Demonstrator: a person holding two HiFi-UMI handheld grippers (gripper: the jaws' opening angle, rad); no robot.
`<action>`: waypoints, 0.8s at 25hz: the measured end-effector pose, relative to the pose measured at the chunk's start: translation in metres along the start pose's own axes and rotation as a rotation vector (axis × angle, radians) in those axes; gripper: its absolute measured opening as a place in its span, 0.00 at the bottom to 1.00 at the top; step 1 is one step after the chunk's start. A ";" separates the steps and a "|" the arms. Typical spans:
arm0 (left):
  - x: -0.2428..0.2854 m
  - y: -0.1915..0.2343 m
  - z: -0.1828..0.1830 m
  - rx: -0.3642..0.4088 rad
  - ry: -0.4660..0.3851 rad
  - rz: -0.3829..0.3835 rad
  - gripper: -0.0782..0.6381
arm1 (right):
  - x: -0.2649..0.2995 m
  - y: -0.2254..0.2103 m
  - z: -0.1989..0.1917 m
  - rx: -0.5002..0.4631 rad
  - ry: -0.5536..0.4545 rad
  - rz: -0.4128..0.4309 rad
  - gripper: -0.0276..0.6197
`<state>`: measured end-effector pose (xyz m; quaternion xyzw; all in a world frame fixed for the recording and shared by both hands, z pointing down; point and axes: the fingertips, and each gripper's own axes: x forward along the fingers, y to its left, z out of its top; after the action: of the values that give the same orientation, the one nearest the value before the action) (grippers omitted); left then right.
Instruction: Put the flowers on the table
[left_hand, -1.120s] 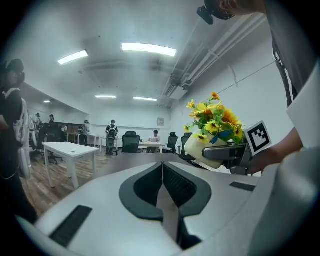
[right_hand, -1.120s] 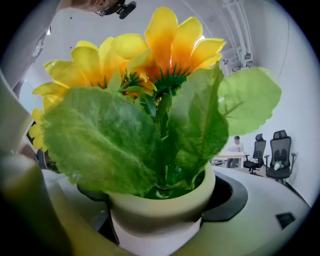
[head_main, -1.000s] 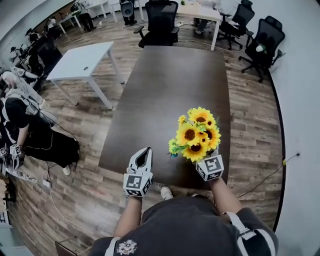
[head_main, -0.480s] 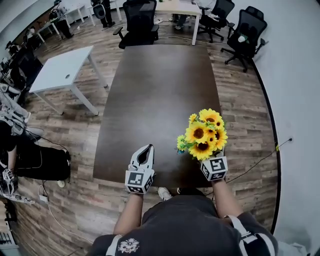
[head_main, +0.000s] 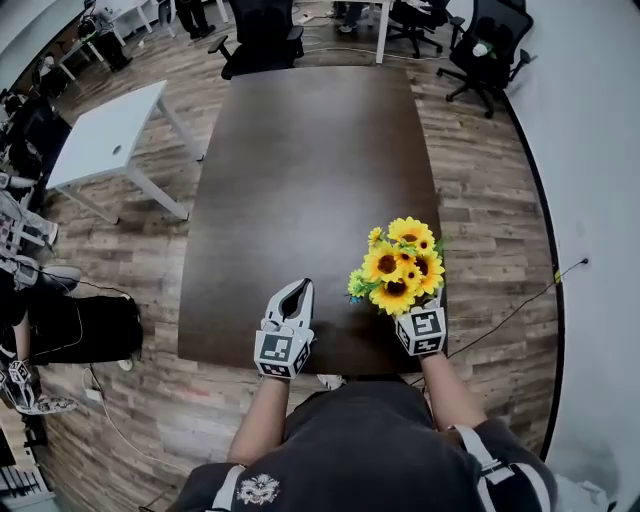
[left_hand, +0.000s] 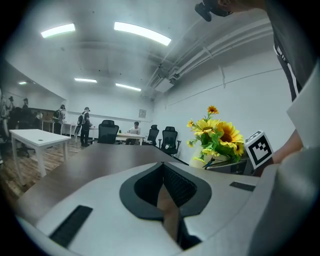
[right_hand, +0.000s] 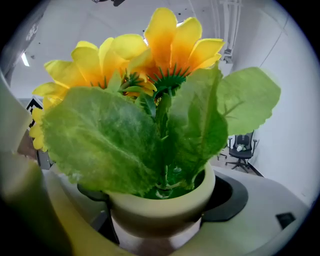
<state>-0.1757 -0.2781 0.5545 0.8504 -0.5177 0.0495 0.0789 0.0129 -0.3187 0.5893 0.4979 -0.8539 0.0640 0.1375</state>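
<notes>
A bunch of yellow sunflowers (head_main: 396, 266) stands in a small cream pot (right_hand: 161, 207). My right gripper (head_main: 408, 308) is shut on that pot and holds it upright over the near right corner of the dark brown table (head_main: 300, 150). In the right gripper view the leaves and blooms (right_hand: 150, 105) fill the picture and hide the fingertips. I cannot tell whether the pot touches the tabletop. My left gripper (head_main: 301, 287) hovers over the table's near edge, left of the flowers, shut with nothing in it (left_hand: 163, 167). The left gripper view shows the sunflowers (left_hand: 219, 135) to its right.
A white table (head_main: 100, 130) stands to the left across a strip of wood floor. Black office chairs (head_main: 258, 35) (head_main: 482, 52) stand past the far end. A white wall runs along the right, with a cable (head_main: 560, 275) on the floor. A dark bag (head_main: 85, 325) lies at left.
The head view has shifted, and more of the table's near end now shows. Both grippers have stayed over the near edge. The right one still holds the pot; the left stays shut.
</notes>
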 end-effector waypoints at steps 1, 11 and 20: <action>0.002 0.000 -0.002 0.002 0.006 -0.001 0.12 | 0.003 -0.001 -0.004 0.000 0.005 0.003 0.86; 0.016 0.007 -0.026 0.010 0.070 0.012 0.12 | 0.041 -0.006 -0.048 -0.013 0.095 0.033 0.86; 0.022 0.022 -0.054 0.005 0.118 0.000 0.12 | 0.069 -0.009 -0.082 -0.004 0.152 0.027 0.86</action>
<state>-0.1852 -0.2976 0.6134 0.8461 -0.5123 0.1008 0.1071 0.0022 -0.3606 0.6883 0.4797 -0.8478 0.1019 0.2020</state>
